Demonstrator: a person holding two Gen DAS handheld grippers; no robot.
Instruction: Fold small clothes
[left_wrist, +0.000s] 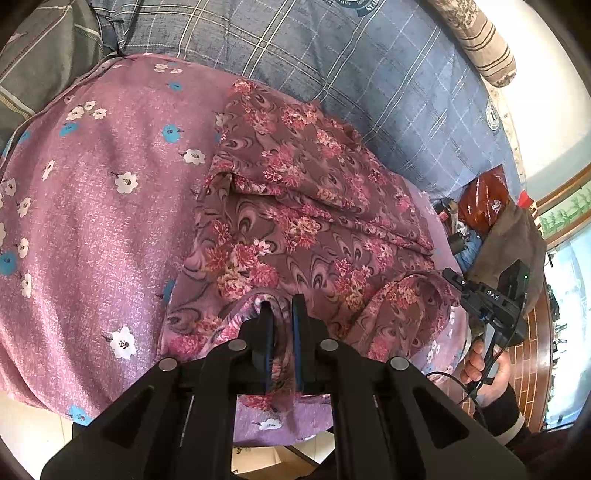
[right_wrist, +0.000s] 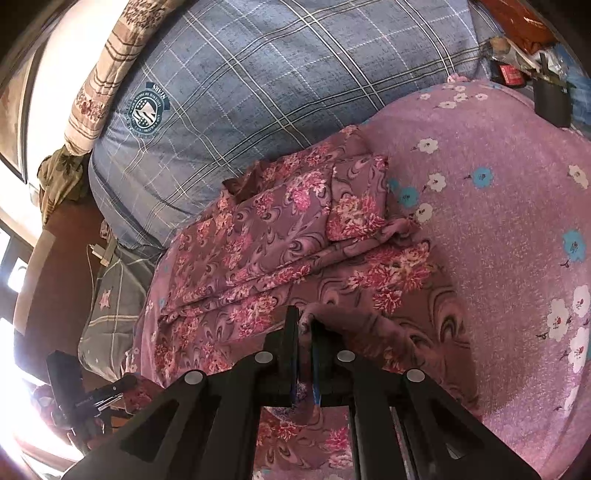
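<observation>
A maroon floral garment (left_wrist: 295, 221) lies partly folded on a pink flowered bedspread (left_wrist: 92, 221). My left gripper (left_wrist: 282, 310) is shut on its near hem, with cloth bunched between the fingers. The right gripper shows at the right of the left wrist view (left_wrist: 458, 284), holding another corner of the garment. In the right wrist view the garment (right_wrist: 277, 236) lies ahead, and my right gripper (right_wrist: 304, 321) is shut on its near edge, lifted a little off the bedspread (right_wrist: 498, 221).
A blue plaid pillow (right_wrist: 240, 92) lies behind the garment, also in the left wrist view (left_wrist: 351, 74). A striped beige bolster (left_wrist: 476, 40) sits at the back. Clutter (left_wrist: 487, 199) and a brown cloth lie beside the bed. The left gripper's body (right_wrist: 74, 384) shows at lower left.
</observation>
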